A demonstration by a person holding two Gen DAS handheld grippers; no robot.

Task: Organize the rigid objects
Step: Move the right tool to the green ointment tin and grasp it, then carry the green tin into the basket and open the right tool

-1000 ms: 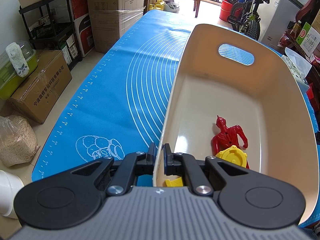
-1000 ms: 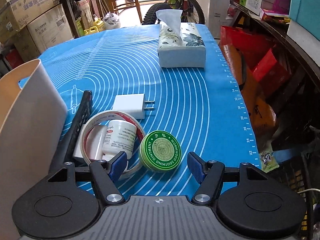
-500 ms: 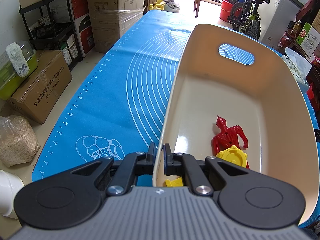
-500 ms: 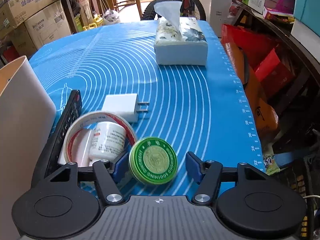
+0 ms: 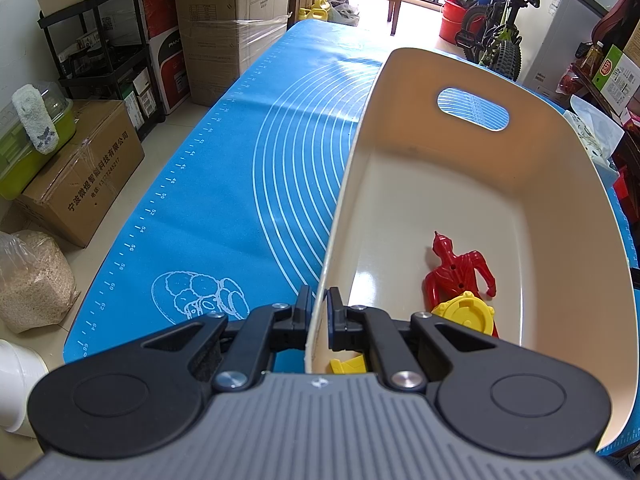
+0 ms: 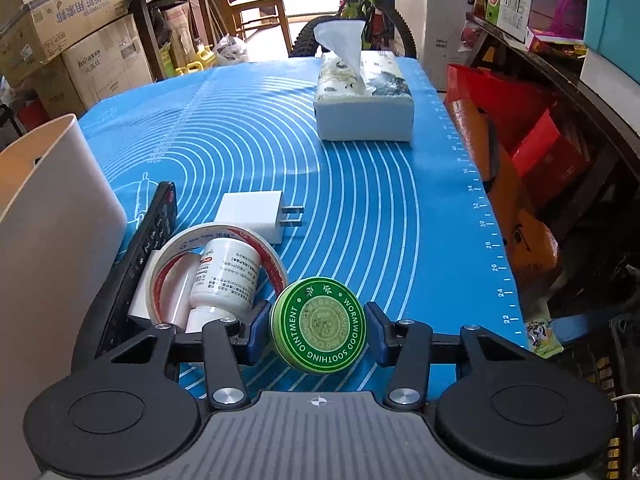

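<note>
My left gripper [image 5: 318,312] is shut on the near left wall of the cream bin [image 5: 560,200], one pad on each side of it. Inside the bin lie a red toy figure [image 5: 456,268], a round yellow lid-like piece [image 5: 464,314] and a small yellow part [image 5: 348,364]. In the right wrist view my right gripper [image 6: 318,330] is closing its jaws on the green ointment tin [image 6: 318,320]. Both blue pads touch the tin's rim, and the tin stands tilted on the blue mat [image 6: 400,208].
Left of the tin, a white bottle [image 6: 228,272] lies inside a tape roll [image 6: 180,244]. A black remote [image 6: 152,232] sits beside the bin's outer wall [image 6: 48,220]. A white charger [image 6: 252,216] and a tissue box [image 6: 364,100] lie farther off. The mat's right edge [image 6: 496,240] drops off.
The right gripper's fingers have drawn together from wide apart until they meet the green tin, which now sits tilted between them. The left gripper and the bin have not moved.
</note>
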